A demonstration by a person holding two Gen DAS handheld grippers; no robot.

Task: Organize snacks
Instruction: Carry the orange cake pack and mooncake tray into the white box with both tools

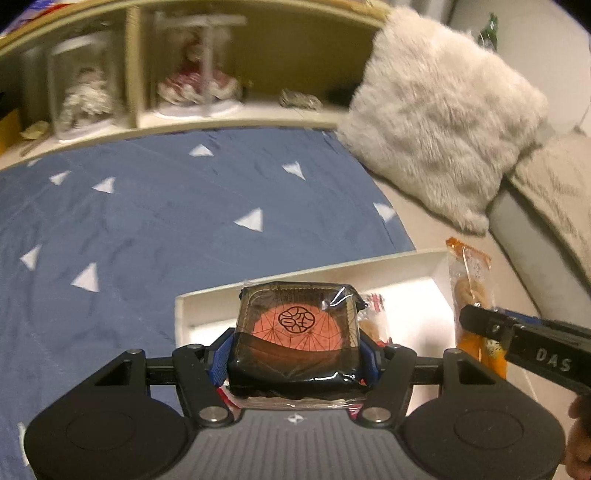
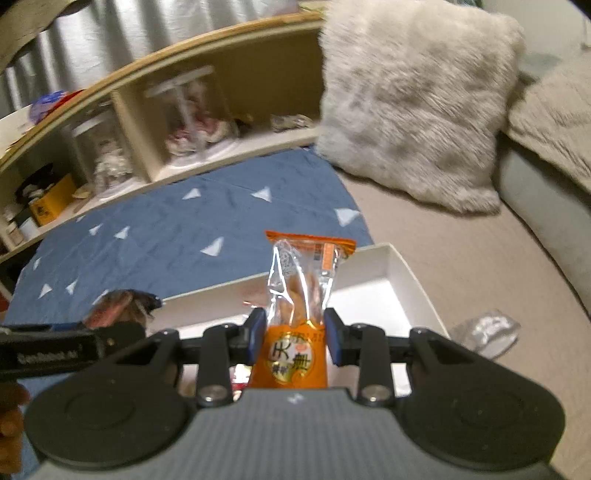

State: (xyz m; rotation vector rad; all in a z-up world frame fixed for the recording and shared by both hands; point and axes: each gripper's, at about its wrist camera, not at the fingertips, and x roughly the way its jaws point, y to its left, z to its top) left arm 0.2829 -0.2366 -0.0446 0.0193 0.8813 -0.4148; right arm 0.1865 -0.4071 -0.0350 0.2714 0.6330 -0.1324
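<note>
Left gripper: the left gripper [image 1: 295, 354] pinches a dark wrapped cake [image 1: 295, 332] with a red round emblem, blue pads pressed on both its sides, held over the near part of the white box [image 1: 436, 266].
Right gripper: the right gripper [image 2: 295, 336] pinches an orange snack packet [image 2: 299, 317] upright at its printed lower half, the clear top showing golden pieces, above the same box [image 2: 410, 280].
Box: open, white, shallow; it lies partly on the blue cloth and partly on the beige surface. A small red-and-white wrapper [image 1: 375, 314] lies inside, just behind the cake.
Surface: a blue cloth with white triangles [image 1: 147, 221] spreads to the left; a beige mat-like surface [image 2: 461, 266] lies to the right. I cannot tell what is under them.
Room: a fluffy grey pillow [image 1: 436, 122] leans at the far right, beside a grey cushion edge [image 2: 532, 199]. Behind the cloth a low wooden shelf [image 1: 133, 66] holds dolls in clear cases [image 1: 85, 92], blurred.
Only in the right view: a crumpled clear wrapper [image 2: 484, 332] on the beige surface just right of the box, a yellow box [image 2: 51, 205] in the shelf's left bay, and pale curtains [image 2: 147, 29] above the shelf.
Only in the left view: the cake's emblem, and the right gripper's "DAS" lettering.
</note>
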